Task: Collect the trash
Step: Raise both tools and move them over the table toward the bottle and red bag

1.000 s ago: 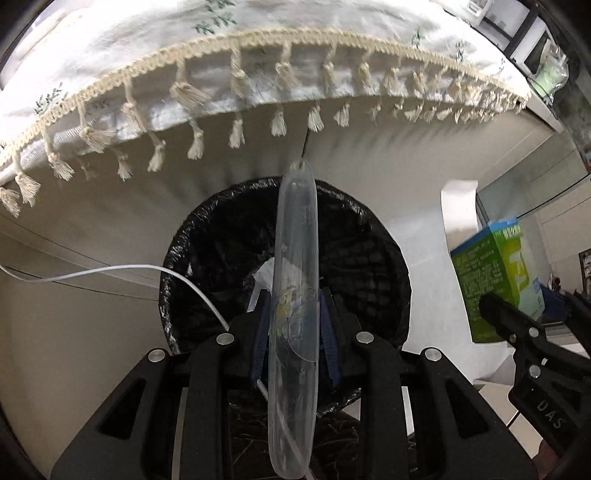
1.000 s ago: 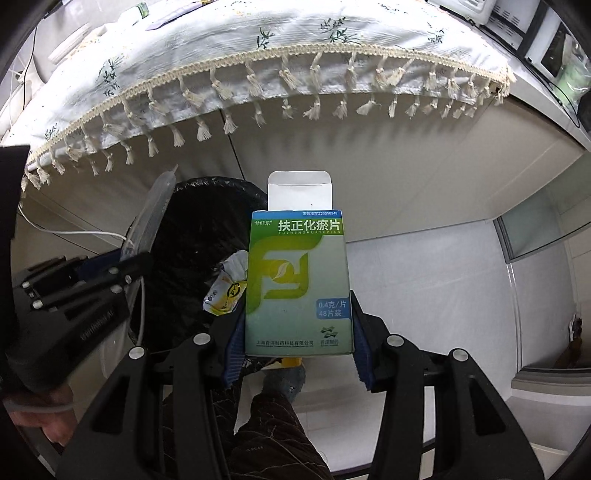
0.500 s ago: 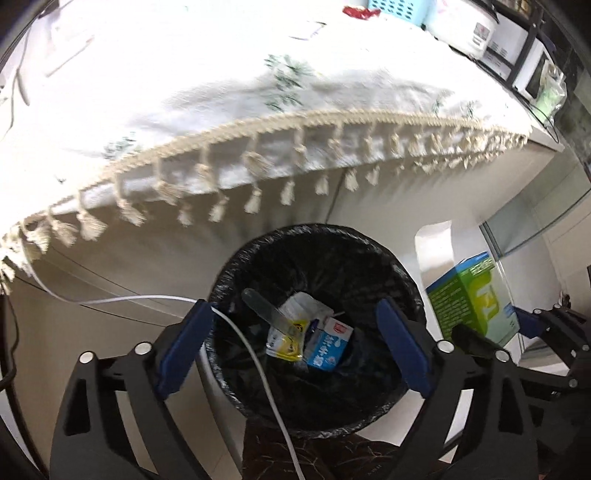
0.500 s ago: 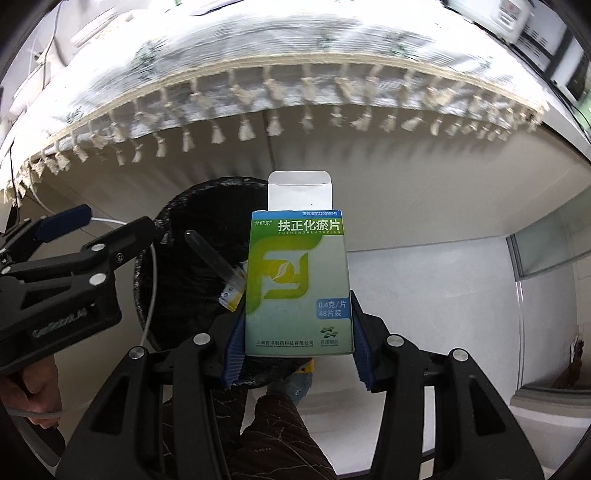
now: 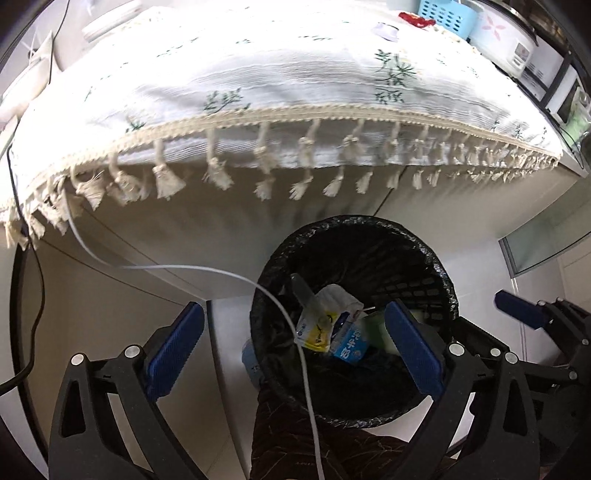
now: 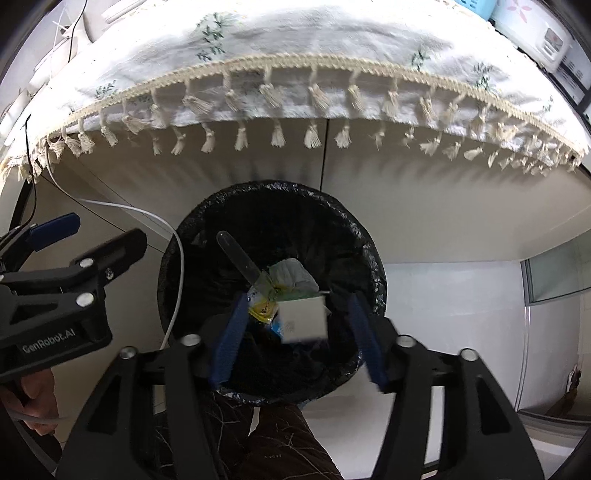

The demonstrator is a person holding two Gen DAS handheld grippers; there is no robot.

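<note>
Both hand-held grippers point steeply down over a black-lined trash bin [image 5: 436, 258] that stands on the pale floor [image 6: 443, 295] against the front of a worktop. Left hand-held gripper [image 5: 295, 354]: its jaws have just been opening and now stand wide, blue pads far apart, with nothing between them but the view into the bin. Right hand-held gripper [image 6: 299, 336]: its jaws have just been opening too; they stand partly apart, and a blurred white-faced medicine box [image 6: 303, 319] hangs between the pads without either pad pressing on it, directly over the bin's mouth.

Inside the bin lie a clear plastic tube [image 6: 236, 254], slanted against the liner, a crumpled white-and-yellow wrapper [image 5: 321, 314] and a small blue-and-white carton [image 5: 349, 341], all heaped together near the middle.

A white tablecloth [image 5: 295, 92] printed with small green sprigs covers the worktop, its cream tasselled fringe [image 6: 314, 96] hanging over the front edge above beige cabinet fronts [image 6: 424, 206]. A thin white cable [image 5: 192, 267] drops from the left part of the fringe and curves across the bin's rim. Far back on the worktop, at the right, stand a light-blue slotted basket [image 5: 447, 14] and a white appliance with a pink flower print [image 5: 506, 33]. A glass panel [image 6: 554, 273] shows at the right edge, low by the floor. A dark patterned trouser leg [image 6: 280, 439] fills the bottom between the gripper arms.
</note>
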